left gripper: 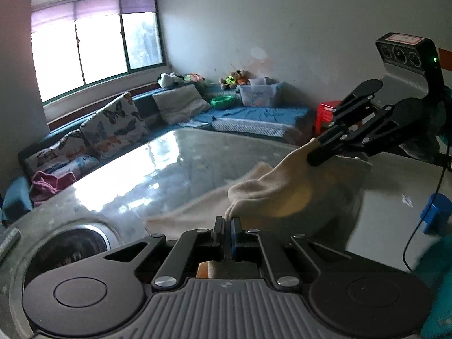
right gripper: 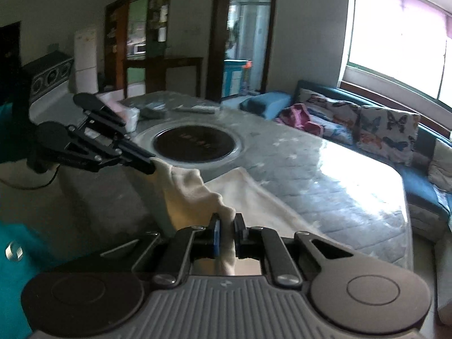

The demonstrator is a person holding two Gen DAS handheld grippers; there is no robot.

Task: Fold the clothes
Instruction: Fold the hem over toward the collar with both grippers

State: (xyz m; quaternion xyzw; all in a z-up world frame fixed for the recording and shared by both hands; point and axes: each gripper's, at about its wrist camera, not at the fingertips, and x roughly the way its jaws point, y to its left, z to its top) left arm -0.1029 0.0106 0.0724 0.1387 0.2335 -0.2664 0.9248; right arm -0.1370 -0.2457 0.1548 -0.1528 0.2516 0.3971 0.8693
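Note:
A cream-coloured garment (left gripper: 271, 189) hangs between both grippers above the grey table (left gripper: 169, 175); its lower part drapes onto the table top. My left gripper (left gripper: 228, 223) is shut on one edge of the garment. My right gripper (left gripper: 313, 155) shows at the right of the left wrist view, shut on the other edge. In the right wrist view my right gripper (right gripper: 226, 223) pinches the garment (right gripper: 192, 192), and my left gripper (right gripper: 151, 166) holds its far corner at the left.
The table has a round dark inset (right gripper: 195, 144) and small items at its far end (right gripper: 192, 109). A sofa with butterfly cushions (left gripper: 113, 121) runs along the window side. A blue object (left gripper: 436, 212) and a black cable lie on the table's right.

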